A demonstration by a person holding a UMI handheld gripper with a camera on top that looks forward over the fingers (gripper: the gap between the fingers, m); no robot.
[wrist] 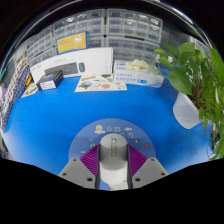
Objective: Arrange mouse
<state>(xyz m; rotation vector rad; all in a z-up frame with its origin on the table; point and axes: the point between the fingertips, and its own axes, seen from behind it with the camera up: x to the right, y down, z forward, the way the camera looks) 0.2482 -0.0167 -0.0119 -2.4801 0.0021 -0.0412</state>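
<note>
A grey-white mouse (112, 152) stands between my two fingers, its length running away from me. The purple pads (92, 158) touch it on both sides, so my gripper (112, 162) is shut on the mouse. Under and just ahead of it lies a round grey mouse mat (92, 130) with small printed marks along its far edge, on the blue table (50, 115). Whether the mouse rests on the mat or is held just above it, I cannot tell.
Beyond the mat are a white keyboard box (70, 68), a white and blue box (137, 72) and a printed sheet (100, 85). A leafy plant (200, 65) in a white pot (186, 110) stands at the right. Shelves of plastic drawers (110, 25) line the back.
</note>
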